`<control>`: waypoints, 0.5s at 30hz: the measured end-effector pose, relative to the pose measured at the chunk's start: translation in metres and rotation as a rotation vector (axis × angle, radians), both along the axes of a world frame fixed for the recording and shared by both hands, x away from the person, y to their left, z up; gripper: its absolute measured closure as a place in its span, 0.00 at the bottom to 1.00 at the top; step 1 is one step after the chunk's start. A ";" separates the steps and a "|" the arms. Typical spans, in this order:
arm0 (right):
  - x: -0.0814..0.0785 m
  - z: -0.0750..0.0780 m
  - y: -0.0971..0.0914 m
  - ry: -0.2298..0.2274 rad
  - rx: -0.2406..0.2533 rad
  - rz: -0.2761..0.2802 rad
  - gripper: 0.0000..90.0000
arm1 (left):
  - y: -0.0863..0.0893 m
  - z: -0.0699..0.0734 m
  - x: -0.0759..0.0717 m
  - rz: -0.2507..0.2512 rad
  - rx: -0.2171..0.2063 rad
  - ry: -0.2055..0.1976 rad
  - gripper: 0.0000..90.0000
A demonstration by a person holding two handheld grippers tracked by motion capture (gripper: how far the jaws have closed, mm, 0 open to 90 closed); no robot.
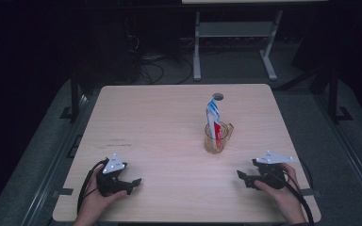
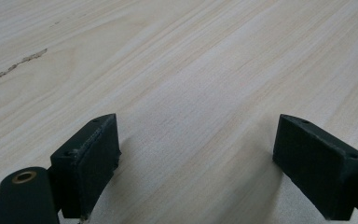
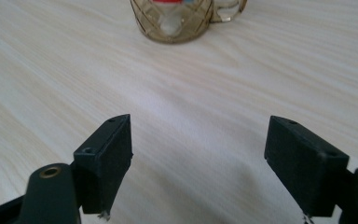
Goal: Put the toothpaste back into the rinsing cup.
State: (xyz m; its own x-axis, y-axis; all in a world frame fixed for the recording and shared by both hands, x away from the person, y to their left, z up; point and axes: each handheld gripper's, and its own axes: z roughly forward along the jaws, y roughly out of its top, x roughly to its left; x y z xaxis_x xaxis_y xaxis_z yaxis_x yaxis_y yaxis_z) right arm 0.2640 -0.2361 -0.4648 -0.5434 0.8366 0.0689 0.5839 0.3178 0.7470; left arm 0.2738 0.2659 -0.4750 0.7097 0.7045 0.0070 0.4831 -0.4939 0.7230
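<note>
Both grippers sit low at the near edge of the wooden table (image 1: 169, 117), each w/ a hand wrapped around it. Left gripper (image 1: 134, 182) is at the near left, jaws spread wide w/ nothing btwn them, just bare wood grain under it in the left gripper view. There's a faint scuff line (image 2: 14, 67) on the wood up ahead and to the left of those jaws.

Right gripper (image 1: 242, 178) is at the near right, jaws also spread wide, nothing btwn them. No pinching going on anywhere atm.

The glass mug (image 1: 217, 137) stands upright, ahead of the right gripper and a bit toward the table's middle, well apart from its jaws. In the right gripper view it's straight ahead, slightly left of center, amber tinted glass w/ a diamond pattern, handle on the right side of it. A white-blue-red tube (image 1: 213, 117) stands inside the mug, leaning and sticking up well above the rim.

From the left gripper the mug is way off, across the table toward the right gripper's side and farther out.
</note>
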 end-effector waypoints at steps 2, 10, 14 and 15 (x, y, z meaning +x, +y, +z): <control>-0.002 -0.002 -0.002 0.002 -0.007 -0.005 0.25 | 0.000 0.000 0.000 0.001 -0.001 0.000 0.15; -0.006 -0.013 -0.007 0.009 -0.069 -0.009 0.25 | 0.000 0.000 0.000 0.000 -0.002 0.001 0.15; -0.005 -0.015 -0.009 0.003 -0.059 -0.007 0.23 | 0.000 0.000 0.000 -0.002 0.000 -0.001 0.15; -0.005 -0.016 -0.010 -0.001 -0.054 -0.007 0.22 | 0.000 0.000 0.000 -0.002 0.000 -0.001 0.15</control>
State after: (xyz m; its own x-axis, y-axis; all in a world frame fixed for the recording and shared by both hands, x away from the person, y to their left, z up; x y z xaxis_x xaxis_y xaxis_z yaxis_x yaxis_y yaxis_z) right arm 0.2589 -0.2459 -0.4807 -0.5374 0.8430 0.0231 0.5853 0.3531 0.7299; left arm 0.2735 0.2660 -0.4751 0.7108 0.7033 0.0079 0.4816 -0.4948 0.7233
